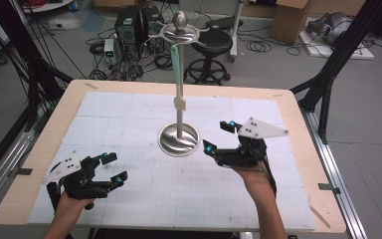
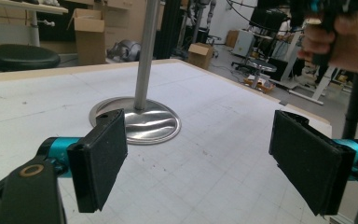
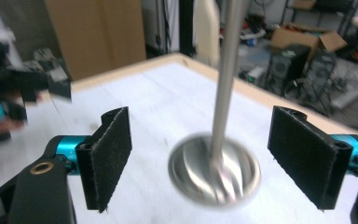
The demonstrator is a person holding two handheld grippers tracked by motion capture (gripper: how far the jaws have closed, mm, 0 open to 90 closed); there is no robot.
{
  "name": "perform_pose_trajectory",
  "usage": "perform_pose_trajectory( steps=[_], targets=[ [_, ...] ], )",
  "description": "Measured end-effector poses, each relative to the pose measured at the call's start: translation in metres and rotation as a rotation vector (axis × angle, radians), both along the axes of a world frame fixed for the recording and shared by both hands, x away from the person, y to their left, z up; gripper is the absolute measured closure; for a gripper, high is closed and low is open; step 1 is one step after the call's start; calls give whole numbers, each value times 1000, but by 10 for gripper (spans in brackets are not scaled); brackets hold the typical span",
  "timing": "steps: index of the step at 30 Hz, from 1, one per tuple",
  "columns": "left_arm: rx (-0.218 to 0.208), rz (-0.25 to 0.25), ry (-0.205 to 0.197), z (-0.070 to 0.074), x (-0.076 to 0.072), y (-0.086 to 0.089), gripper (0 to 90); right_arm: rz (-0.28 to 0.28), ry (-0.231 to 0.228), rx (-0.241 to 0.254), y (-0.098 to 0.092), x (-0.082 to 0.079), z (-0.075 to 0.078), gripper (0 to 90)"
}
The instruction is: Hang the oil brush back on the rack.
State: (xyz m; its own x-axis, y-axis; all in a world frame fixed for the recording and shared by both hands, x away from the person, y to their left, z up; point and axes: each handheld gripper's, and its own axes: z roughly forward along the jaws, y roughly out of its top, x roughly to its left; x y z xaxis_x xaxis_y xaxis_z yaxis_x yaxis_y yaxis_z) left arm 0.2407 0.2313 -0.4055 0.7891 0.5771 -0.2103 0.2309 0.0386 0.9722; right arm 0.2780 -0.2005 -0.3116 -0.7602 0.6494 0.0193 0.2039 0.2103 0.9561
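Hanging from polished steel utensil stand (image 1: 179,134): pale-green silicone spatula (image 1: 177,74), light, flexible, slippery; grasp stiff handle mid-length. Stand ahead of right tool (image 1: 221,135), jaws open, empty. Left tool (image 1: 113,167) open, empty.

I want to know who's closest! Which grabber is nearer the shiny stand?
The right gripper. It sits just beside the stand's round base, while the left gripper rests farther away near the table's front.

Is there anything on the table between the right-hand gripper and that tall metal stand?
Nothing visible. The right gripper has its fingers open beside the stand, with bare white table mat between them. A pale green utensil hangs from the stand's top ring, above that gap.
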Motion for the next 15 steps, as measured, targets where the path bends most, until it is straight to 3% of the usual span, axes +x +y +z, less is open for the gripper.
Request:
perform_pose_trajectory(
  steps=[5,10,15],
  targets=[
    [3,8,3,-1,1,-1,196,-71,26,7,-22,-23,-33,188],
    [-4,8,10,-3,4,-5,196,-145,30,44,-44,-45,-54,176],
    [16,7,12,-5,6,-7,196,-205,38,56,-66,-65,-73,172]
  ],
)
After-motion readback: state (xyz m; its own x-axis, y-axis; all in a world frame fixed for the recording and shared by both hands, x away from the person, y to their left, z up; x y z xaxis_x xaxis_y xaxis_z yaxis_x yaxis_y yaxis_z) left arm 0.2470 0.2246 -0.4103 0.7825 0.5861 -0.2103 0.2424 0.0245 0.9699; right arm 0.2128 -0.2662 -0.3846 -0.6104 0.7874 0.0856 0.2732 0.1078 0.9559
